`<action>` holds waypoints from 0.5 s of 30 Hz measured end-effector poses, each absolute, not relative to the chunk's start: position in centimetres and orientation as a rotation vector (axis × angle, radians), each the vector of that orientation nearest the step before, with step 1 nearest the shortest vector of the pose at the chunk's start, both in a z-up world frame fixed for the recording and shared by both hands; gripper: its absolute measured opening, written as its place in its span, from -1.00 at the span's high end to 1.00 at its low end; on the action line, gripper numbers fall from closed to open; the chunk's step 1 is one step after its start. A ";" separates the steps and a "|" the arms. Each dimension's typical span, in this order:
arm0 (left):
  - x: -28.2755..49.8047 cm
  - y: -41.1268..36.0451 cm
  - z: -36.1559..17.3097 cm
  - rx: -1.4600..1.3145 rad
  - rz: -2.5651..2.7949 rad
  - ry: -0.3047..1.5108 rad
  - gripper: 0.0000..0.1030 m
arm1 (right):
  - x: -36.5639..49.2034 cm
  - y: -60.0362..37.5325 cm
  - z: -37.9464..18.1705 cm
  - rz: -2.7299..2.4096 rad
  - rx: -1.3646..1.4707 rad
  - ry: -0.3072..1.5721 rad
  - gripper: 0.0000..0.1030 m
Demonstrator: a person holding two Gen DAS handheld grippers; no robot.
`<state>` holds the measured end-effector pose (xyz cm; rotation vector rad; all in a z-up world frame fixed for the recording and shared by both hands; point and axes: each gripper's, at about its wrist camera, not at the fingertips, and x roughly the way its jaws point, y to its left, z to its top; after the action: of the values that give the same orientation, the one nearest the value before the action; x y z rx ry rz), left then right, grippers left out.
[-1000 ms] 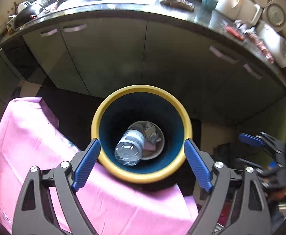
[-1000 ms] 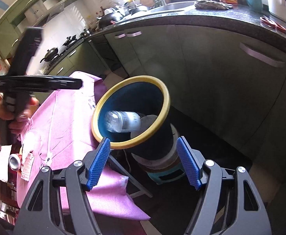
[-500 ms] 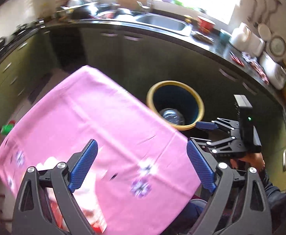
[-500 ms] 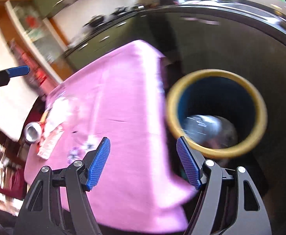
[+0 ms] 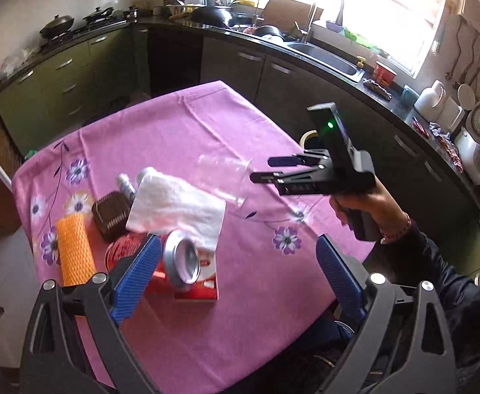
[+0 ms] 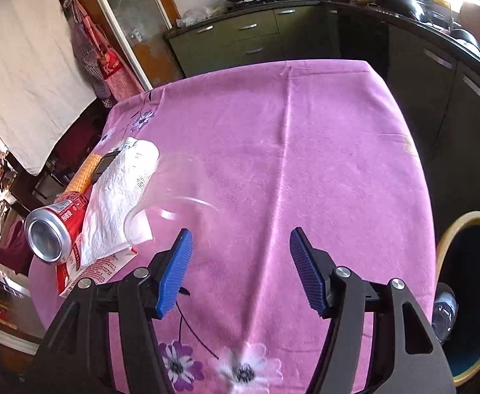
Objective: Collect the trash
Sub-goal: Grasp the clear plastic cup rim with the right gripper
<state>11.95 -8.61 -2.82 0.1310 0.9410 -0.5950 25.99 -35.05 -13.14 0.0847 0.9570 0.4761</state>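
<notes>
Kitchen cabinets and a dark counter with a sink point(image 5: 325, 57) ring a surface point(image 5: 207, 124) draped in a pink cloth with purple and white flowers. Trash is gathered toward one edge of that cloth. A red soda can point(image 5: 171, 259) lies on its side on a flat red carton point(image 5: 204, 287), its silver end facing the left camera. Touching it, a crumpled white paper point(image 5: 177, 203) spreads across the cloth. Just beside the paper lies a clear plastic cup point(image 6: 171, 193), tipped on its side, hard to make out against the pink. Near the paper are a brown patterned packet point(image 5: 112, 215) and an orange ribbed roll point(image 5: 74, 251). A yellow-rimmed blue bin point(image 6: 469, 295) stands off the surface's edge, with a clear plastic bottle point(image 6: 443, 312) showing inside it. The left hand-held gripper point(image 5: 236, 275) hovers above the can and carton, blue fingers spread wide and empty. The right hand-held gripper point(image 6: 241, 269) hangs over the cloth near the cup, fingers likewise spread, gripping nothing.
</notes>
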 end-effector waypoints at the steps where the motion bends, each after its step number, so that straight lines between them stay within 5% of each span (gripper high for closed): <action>1: 11.7 -8.1 -3.2 0.119 -0.594 0.945 -0.75 | 26.5 -34.2 -13.3 0.485 0.075 0.959 -0.09; 7: 11.6 -6.3 -4.8 0.040 -0.587 0.958 -0.76 | 28.4 -32.0 -14.1 0.504 0.053 0.964 0.11; 15: 11.9 -6.0 -6.0 0.026 -0.582 0.978 -0.76 | 29.0 -32.0 -14.5 0.512 0.081 0.961 0.87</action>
<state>11.88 -6.02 -5.96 0.0257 0.9780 -0.5816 29.02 -31.97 -14.50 0.0809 0.9607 0.5124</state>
